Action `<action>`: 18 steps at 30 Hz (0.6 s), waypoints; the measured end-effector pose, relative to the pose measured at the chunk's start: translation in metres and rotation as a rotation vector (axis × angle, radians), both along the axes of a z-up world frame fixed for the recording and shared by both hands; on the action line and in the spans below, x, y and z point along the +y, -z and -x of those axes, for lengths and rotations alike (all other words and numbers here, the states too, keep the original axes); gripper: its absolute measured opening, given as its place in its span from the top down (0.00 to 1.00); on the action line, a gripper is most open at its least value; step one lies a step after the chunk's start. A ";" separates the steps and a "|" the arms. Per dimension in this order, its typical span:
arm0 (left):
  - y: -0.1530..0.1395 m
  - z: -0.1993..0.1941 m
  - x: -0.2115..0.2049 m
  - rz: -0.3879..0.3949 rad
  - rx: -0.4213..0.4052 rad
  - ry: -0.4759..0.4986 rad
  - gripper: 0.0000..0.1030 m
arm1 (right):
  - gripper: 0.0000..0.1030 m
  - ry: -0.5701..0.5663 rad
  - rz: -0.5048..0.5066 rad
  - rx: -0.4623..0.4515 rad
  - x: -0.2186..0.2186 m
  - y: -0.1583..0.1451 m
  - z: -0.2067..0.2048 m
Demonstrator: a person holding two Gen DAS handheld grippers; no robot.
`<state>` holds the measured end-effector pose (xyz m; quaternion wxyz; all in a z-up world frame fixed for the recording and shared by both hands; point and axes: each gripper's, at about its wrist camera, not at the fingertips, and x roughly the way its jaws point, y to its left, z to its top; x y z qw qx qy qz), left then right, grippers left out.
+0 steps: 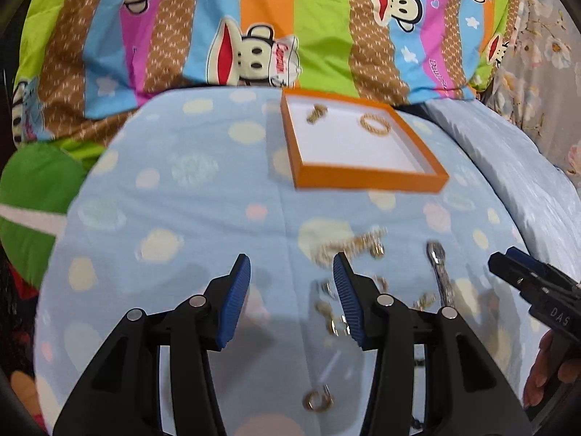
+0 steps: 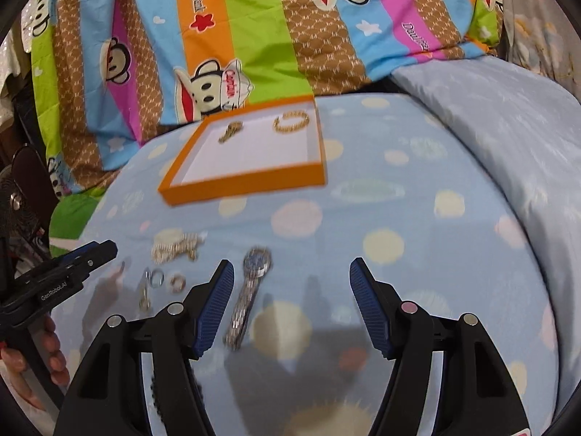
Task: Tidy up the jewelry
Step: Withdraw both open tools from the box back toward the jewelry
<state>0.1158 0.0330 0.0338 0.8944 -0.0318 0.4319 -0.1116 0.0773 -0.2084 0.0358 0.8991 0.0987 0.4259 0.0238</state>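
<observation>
An orange tray (image 1: 370, 178) with a white floor lies on the dotted blue blanket; it holds a gold bracelet (image 1: 375, 123) and a small gold piece (image 1: 316, 113). The right wrist view shows the tray (image 2: 247, 185), bracelet (image 2: 291, 121) and gold piece (image 2: 230, 132) too. A gold chain heap (image 1: 348, 245), a silver watch (image 1: 440, 272) and small rings (image 1: 318, 399) lie loose near my open, empty left gripper (image 1: 292, 299). My right gripper (image 2: 292, 305) is open and empty, just right of the watch (image 2: 250, 290); the chain heap (image 2: 176, 247) and rings (image 2: 167, 279) lie to its left.
A striped cartoon-monkey quilt (image 1: 254, 18) is bunched behind the tray. A pale blue pillow (image 2: 508, 138) lies to the right. The right gripper shows at the left wrist view's right edge (image 1: 533, 283); the left gripper shows at the right wrist view's left edge (image 2: 61, 276).
</observation>
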 end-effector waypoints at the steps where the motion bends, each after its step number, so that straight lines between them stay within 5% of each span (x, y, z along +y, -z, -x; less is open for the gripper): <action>1: 0.006 0.007 -0.001 0.009 0.015 -0.001 0.55 | 0.37 -0.005 -0.004 0.005 0.002 0.003 0.005; 8: 0.030 0.035 -0.009 -0.002 0.053 0.010 0.55 | 0.38 -0.016 -0.012 0.027 0.018 0.014 0.028; 18: 0.029 0.054 -0.001 0.006 0.040 0.008 0.55 | 0.38 -0.036 0.025 0.028 0.034 0.019 0.036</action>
